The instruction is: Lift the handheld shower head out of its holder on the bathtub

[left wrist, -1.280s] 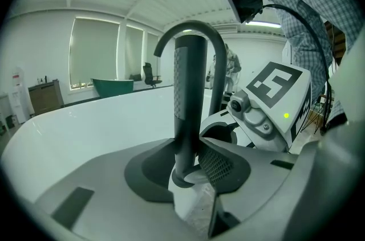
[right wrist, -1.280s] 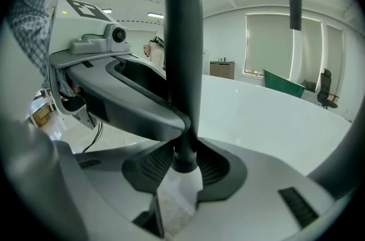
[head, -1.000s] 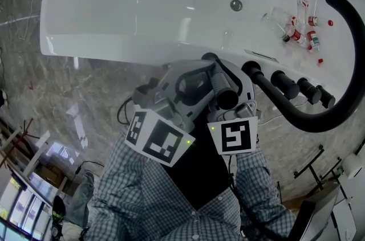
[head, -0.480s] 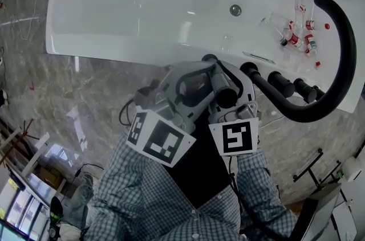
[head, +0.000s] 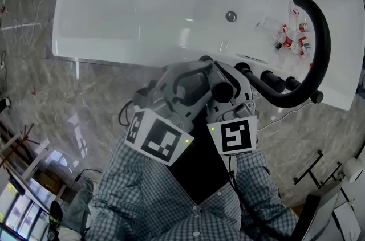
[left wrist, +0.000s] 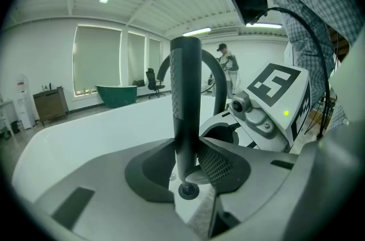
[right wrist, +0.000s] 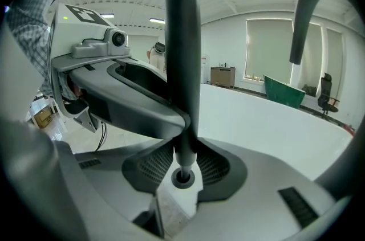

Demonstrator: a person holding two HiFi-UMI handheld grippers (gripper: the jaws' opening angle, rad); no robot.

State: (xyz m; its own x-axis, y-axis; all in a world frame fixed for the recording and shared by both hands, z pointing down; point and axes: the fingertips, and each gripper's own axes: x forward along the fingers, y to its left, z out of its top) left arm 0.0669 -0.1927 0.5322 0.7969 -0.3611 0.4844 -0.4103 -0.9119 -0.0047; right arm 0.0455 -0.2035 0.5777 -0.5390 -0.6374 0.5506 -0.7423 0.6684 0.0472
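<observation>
The black handheld shower head [head: 222, 89] stands upright at the near rim of the white bathtub [head: 114, 49]. My two grippers crowd around it there. In the left gripper view its handle [left wrist: 187, 103] rises between the jaws of my left gripper [left wrist: 188, 168], which is shut on it just above the round holder [left wrist: 187, 191]. In the right gripper view my right gripper [right wrist: 182, 163] is shut on the thin lower end of the handle [right wrist: 182, 57], whose tip sits in the holder ring [right wrist: 182, 178]. From the head view my left gripper [head: 199, 72] and right gripper [head: 231, 72] hide the holder.
A black arched faucet spout [head: 319, 29] curves over the tub at the right, with black knobs [head: 272, 81] along the rim beside my right gripper. Several small bottles [head: 288, 37] lie inside the tub near the overflow cap [head: 231, 16]. Marble floor [head: 57, 97] surrounds the tub.
The head view has swung, so the tub and faucet sit further left in the picture. Both grippers stay together on the shower head at the rim.
</observation>
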